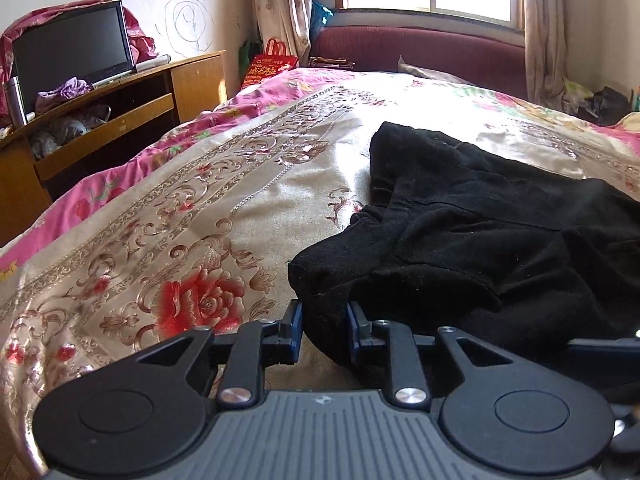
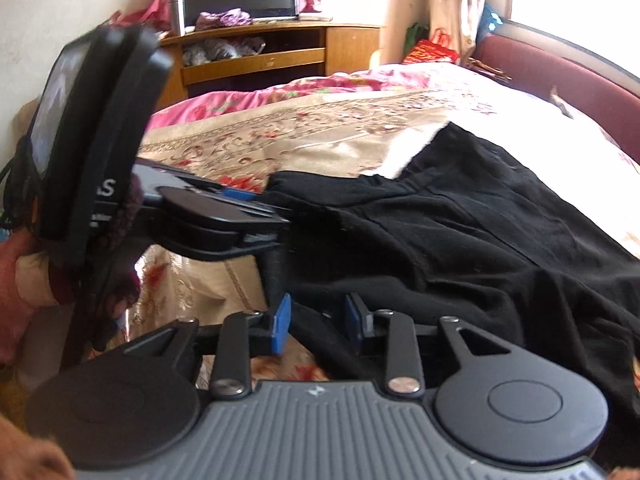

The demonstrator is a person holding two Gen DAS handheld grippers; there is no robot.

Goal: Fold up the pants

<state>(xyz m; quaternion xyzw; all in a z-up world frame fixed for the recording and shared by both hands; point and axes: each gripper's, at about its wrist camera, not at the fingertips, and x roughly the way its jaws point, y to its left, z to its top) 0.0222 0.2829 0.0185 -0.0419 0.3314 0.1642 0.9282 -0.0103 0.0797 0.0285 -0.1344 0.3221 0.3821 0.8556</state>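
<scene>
Black pants (image 1: 472,236) lie bunched on a floral bed cover (image 1: 192,216). In the left wrist view my left gripper (image 1: 324,320) has its blue-padded fingers on either side of a black fold of the pants near the front edge and grips it. In the right wrist view my right gripper (image 2: 318,320) has its fingers around another black fold of the pants (image 2: 460,240). The left gripper also shows in the right wrist view (image 2: 224,216), at the left, touching the pants' edge.
A wooden TV stand (image 1: 120,120) with a dark screen (image 1: 72,48) stands left of the bed. A maroon sofa (image 1: 420,48) sits under the window at the far end. A red bag (image 1: 272,64) is beside the curtain.
</scene>
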